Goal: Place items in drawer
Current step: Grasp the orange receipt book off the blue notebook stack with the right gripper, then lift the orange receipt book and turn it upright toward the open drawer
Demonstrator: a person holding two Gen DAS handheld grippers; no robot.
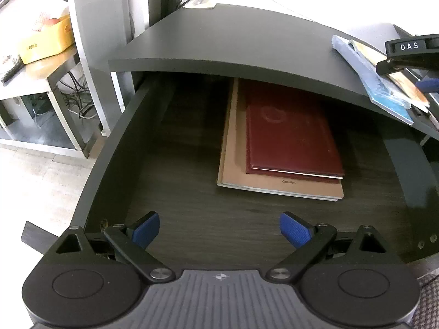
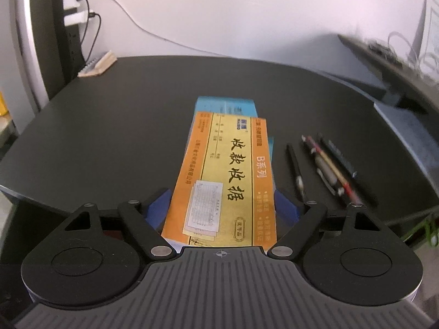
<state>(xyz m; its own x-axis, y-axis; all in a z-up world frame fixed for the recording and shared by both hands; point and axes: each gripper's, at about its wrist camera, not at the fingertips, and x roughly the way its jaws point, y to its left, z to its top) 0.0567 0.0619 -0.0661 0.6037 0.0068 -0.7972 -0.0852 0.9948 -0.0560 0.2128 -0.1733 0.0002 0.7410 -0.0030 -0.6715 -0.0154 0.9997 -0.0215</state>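
The right tool [image 2: 222,208] straddles the near end of the orange receipt book [image 2: 225,175], jaws against its long edges and apparently gripping it; the book lies on a blue booklet [image 2: 225,105] on the bench [image 2: 109,126], long axis running straight away from the tool, pens [image 2: 329,164] just beside to the right. The left tool [image 1: 221,229] hangs open and empty over the front of the open drawer [image 1: 115,148], where a red book [image 1: 290,131] lies on a tan notebook [image 1: 233,172]. The receipt book sits up on the bench's right side, so the right hand is nearer; the judged next move is a lift toward the drawer's bare left floor.
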